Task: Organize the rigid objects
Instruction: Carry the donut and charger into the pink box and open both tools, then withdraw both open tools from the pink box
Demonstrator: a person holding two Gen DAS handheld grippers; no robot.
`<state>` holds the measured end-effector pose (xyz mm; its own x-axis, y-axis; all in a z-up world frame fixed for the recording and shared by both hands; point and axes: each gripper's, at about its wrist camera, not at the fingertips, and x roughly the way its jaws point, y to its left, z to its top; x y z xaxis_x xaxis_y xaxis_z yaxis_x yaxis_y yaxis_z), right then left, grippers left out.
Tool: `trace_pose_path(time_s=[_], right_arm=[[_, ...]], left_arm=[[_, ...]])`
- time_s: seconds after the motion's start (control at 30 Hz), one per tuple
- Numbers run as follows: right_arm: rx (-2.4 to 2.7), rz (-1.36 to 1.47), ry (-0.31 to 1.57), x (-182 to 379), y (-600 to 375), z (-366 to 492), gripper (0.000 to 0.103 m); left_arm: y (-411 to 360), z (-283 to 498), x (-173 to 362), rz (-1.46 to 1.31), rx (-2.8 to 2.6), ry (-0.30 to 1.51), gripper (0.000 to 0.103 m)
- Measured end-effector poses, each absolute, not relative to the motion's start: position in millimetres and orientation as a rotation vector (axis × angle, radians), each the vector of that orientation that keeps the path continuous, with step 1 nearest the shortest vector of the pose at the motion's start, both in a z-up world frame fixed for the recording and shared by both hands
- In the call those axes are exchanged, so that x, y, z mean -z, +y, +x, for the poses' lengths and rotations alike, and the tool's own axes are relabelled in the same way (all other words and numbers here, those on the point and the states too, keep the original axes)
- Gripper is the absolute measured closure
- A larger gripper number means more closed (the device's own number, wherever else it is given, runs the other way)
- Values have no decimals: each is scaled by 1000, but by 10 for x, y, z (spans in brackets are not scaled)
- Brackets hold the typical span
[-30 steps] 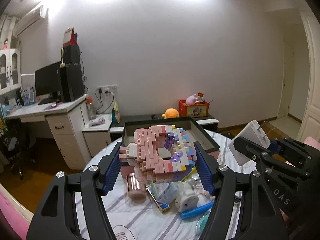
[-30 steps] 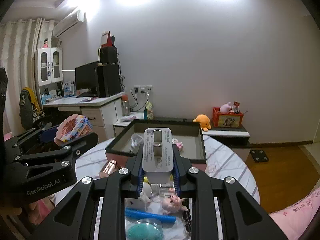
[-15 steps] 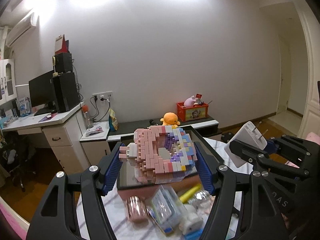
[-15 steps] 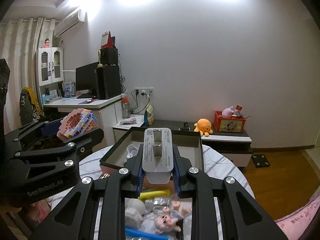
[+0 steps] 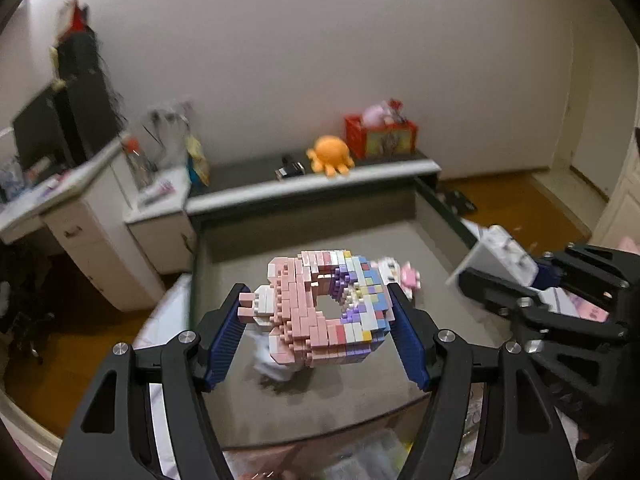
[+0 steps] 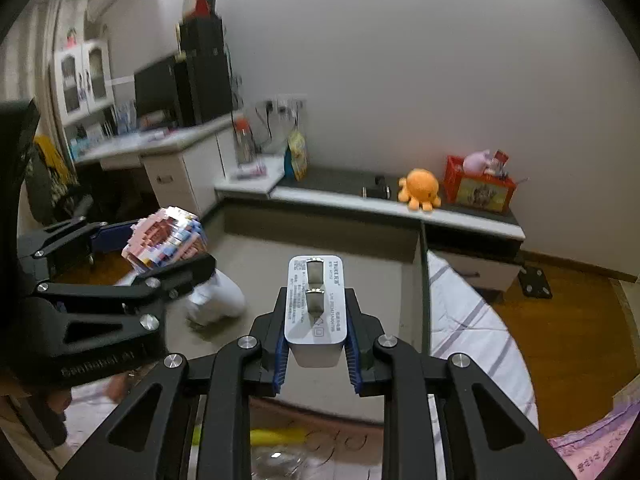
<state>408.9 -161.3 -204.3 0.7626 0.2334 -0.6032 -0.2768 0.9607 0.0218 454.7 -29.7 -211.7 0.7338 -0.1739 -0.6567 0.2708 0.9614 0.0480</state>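
My left gripper (image 5: 320, 312) is shut on a pink and purple brick-built ring model (image 5: 316, 320) and holds it over the open grey box (image 5: 240, 392). The model also shows in the right wrist view (image 6: 164, 240). My right gripper (image 6: 316, 320) is shut on a white power adapter (image 6: 316, 328), prongs facing up, above the same box (image 6: 372, 276). The adapter shows at the right of the left wrist view (image 5: 496, 256). A white object (image 6: 216, 300) lies on the box floor under the left gripper.
A small pink and white toy (image 5: 400, 276) lies in the box. A yellow item (image 6: 280, 436) and clear packets lie on the striped tablecloth (image 6: 472, 320) in front of the box. A low shelf behind holds an orange octopus plush (image 6: 420, 188) and a red crate (image 6: 480, 188).
Both grippers have moved forward and tilted down over the box with their objects still held. The cluttered table items have dropped out of view below.
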Motion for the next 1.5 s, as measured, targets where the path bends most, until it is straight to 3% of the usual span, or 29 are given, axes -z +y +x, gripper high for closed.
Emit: trace_pose_path(time_s=[0.37, 0.53, 0.67, 0.8, 0.87, 1.0, 1.13, 1.5], right_arm=[[-233, -74, 854, 2538, -1789, 4412, 79], [-248, -35, 826, 2442, -1834, 4364, 76], [-246, 4, 767, 2281, -1868, 4197, 54], [-207, 14, 660, 2017, -1893, 3894, 20], [-207, 26, 588, 1851, -1923, 3660, 20], [-212, 42, 468, 1593, -1911, 3172, 14], [-194, 21, 354, 1395, -1828, 2646, 14], [-147, -7, 229, 1450, -1733, 1819, 13]], left_arm=[[-551, 4715, 2522, 209, 244, 809, 32], [-520, 4621, 2397, 210, 209, 764, 20], [-369, 4366, 2158, 158, 191, 690, 10], [-189, 3959, 1882, 126, 152, 585, 5], [-104, 3726, 1747, 107, 128, 532, 1], [-15, 3225, 1533, 79, 96, 443, 0], [1, 2745, 1412, 60, 85, 365, 0], [-83, 1867, 1465, 122, 16, 219, 0]])
